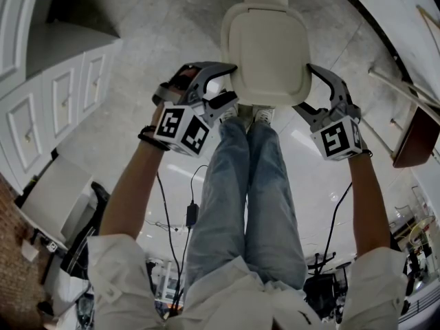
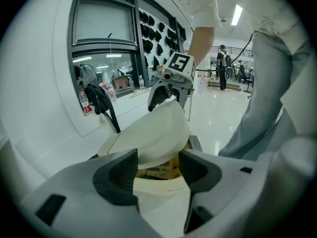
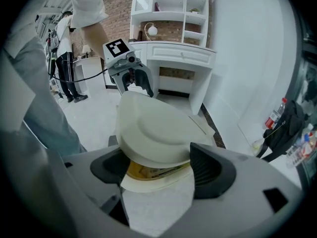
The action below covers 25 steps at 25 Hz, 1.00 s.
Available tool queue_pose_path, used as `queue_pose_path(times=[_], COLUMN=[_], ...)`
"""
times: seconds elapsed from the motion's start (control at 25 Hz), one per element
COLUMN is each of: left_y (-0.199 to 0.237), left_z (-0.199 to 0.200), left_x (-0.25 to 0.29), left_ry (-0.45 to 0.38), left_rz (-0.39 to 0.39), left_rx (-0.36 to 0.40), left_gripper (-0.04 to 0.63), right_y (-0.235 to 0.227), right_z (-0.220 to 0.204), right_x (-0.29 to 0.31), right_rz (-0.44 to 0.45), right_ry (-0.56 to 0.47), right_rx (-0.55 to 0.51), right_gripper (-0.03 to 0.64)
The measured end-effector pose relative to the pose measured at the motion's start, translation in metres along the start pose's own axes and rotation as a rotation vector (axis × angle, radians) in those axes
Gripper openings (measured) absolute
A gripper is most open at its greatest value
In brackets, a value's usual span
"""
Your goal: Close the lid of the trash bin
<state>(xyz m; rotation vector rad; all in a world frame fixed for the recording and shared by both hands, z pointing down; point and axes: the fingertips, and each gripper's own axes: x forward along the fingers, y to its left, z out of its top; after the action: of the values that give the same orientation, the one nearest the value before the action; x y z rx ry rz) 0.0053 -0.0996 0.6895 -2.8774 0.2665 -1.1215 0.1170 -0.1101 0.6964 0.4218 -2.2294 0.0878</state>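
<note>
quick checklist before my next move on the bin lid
1. Lid fully shut: not ok, a gap shows above the bin rim.
2. Left gripper jaws apart at the lid's left side: ok.
3. Right gripper jaws apart at the lid's right side: ok.
4. Pads free of the lid: cannot tell.
5. Yellow contents low enough not to block closing: cannot tell.

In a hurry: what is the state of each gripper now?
Left gripper: open, holding nothing, at the lid edge.
Right gripper: open, holding nothing, at the lid edge.
</note>
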Motion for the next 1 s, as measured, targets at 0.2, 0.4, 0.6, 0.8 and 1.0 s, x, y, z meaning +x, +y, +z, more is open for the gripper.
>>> queue_pose_path(times=[0.2, 0.4, 0.6, 0.8, 1.0], left_y=[-0.002, -0.005, -0.008, -0.011, -0.013], left_z=[-0.001, -0.003, -0.005, -0.008, -0.010], left_x=[0.000, 0.001, 0.004, 0.006, 0.007], left_ry=[-0.001, -0.002, 0.002, 0.000, 0.000], left_rz=[-0.007, -0.017, -0.039, -0.058, -0.064], left_rx=[-0.001, -0.002, -0.008, -0.025, -0.030], left_gripper=[0.270, 0.278, 0.288, 0.296, 0.299], right_y=[0.003, 0.006, 0.009, 0.013, 0.016], right_z=[-0.002, -0.003, -0.007, -0.009, -0.011], right_x=[0.001, 0.002, 0.005, 0.008, 0.010], right_rz=[0.011, 0.024, 0.040, 0.057, 0.064], right_ry=[0.000, 0.014, 0.025, 0.033, 0.040], right_rx=[0.001, 0.004, 0.001, -0.003, -0.003], right_gripper=[0.396, 0.408, 0.419, 0.423, 0.433])
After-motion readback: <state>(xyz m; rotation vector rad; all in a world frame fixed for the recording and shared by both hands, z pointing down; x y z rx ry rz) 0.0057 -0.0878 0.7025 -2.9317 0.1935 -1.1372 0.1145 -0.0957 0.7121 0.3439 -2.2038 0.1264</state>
